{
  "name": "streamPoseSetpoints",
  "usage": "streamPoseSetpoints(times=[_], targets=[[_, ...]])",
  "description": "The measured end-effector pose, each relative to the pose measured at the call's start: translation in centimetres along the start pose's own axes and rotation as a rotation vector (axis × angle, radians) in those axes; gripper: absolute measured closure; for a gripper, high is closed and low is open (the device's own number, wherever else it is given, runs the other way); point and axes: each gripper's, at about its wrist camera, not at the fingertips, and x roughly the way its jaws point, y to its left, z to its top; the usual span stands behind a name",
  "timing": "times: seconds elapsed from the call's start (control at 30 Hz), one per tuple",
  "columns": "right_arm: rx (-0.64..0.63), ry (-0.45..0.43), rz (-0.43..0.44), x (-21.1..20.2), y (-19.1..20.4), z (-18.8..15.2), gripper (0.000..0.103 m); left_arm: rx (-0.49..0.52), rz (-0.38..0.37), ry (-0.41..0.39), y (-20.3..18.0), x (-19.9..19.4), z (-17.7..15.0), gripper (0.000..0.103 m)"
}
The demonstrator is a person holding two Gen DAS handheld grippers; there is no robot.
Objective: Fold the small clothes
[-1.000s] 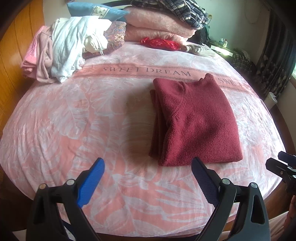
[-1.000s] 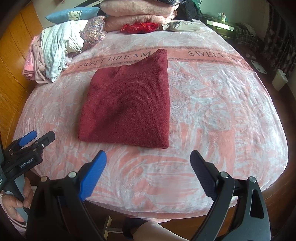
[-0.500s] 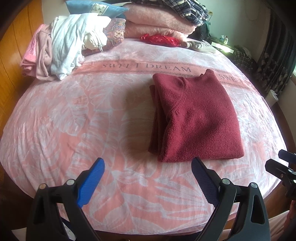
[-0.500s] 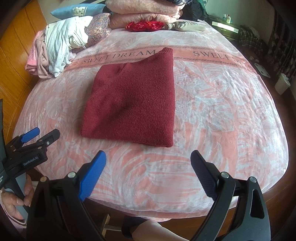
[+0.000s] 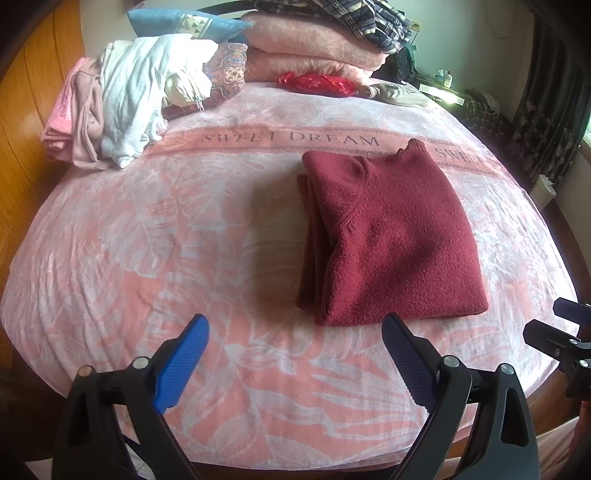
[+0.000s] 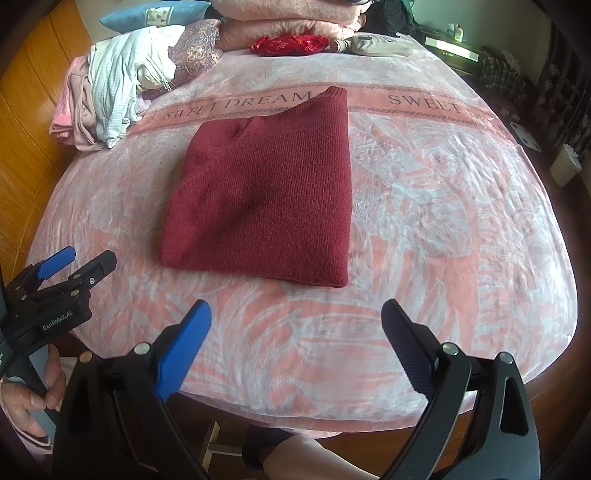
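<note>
The folded red sweater [image 5: 391, 236] lies beyond both wide-open, empty grippers, its long axis running near to far, nearest the right gripper [image 6: 295, 347], while the left gripper [image 5: 295, 358] stands further left.

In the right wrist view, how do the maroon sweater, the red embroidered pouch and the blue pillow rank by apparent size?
1. maroon sweater
2. blue pillow, partly cropped and farther away
3. red embroidered pouch, close to the pillow in apparent size, so this order is unsure

Soft daylight from the right, faint shadows, sharp focus, heavy fisheye bending with dark corners.
</note>
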Motion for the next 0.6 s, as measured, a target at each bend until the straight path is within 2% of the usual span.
streamPoseSetpoints(times=[0.6], targets=[[0.0,0.004,0.003,0.13,-0.21,0.15,0.01,-0.001,-0.017,0.039,-0.02,0.79,-0.2,0.008]])
